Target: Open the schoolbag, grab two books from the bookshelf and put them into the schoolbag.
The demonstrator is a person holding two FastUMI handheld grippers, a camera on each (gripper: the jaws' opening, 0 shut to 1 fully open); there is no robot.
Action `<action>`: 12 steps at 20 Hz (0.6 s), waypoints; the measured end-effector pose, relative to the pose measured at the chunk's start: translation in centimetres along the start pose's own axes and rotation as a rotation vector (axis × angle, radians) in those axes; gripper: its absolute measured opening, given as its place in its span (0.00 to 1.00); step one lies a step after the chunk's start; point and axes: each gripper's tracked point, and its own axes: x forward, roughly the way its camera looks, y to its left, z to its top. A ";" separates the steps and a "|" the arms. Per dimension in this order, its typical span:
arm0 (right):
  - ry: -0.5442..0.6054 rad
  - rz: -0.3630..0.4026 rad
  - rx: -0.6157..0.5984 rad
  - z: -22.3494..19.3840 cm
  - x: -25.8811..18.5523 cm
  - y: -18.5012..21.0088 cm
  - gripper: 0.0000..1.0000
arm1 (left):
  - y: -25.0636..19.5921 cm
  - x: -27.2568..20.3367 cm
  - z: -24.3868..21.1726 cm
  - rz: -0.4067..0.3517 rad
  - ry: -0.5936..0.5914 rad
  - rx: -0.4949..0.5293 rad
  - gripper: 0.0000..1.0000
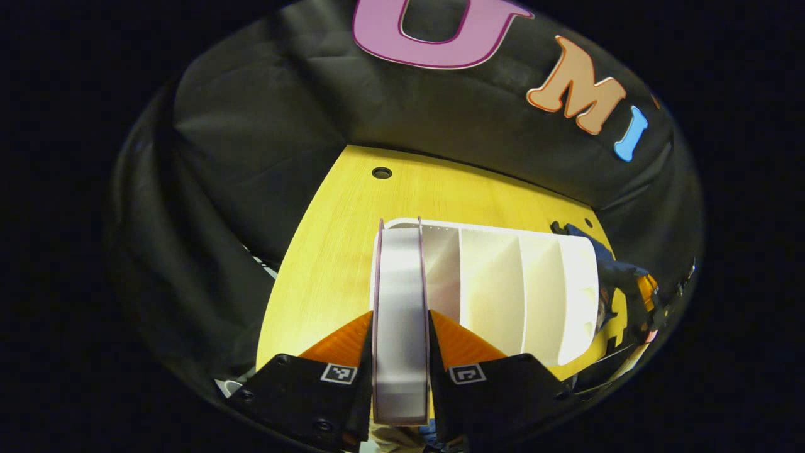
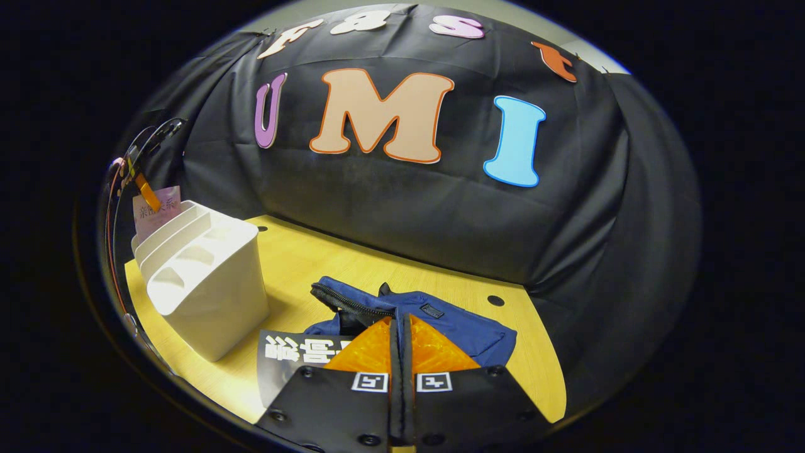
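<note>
- In the left gripper view my left gripper pinches a book by its page edge at bottom centre, one finger pressed on each cover
- The book stands upright in the leftmost slot of the white bookshelf, its top edge level with the shelf's rim at mid-frame
- Right of the book the shelf's other slots lie open; left of it bare yellow table runs to the curved table edge
- At the right edge of that view, just past the shelf's end, I see part of the blue schoolbag
- In the right gripper view my right gripper has its fingers pressed together at bottom centre; I cannot tell whether they grip anything
- The schoolbag lies flat on the table just beyond my fingertips, zipper edge toward the left
- A dark book lies at lower left, touching the bag
- The bookshelf stands at the left, apart from the bag, with open table between and behind them up to the cloth wall
</note>
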 end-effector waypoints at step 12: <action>-0.002 0.011 0.007 -0.3 0.2 0.2 0.03 | -0.8 -1.2 1.0 -0.021 -0.095 0.065 0.33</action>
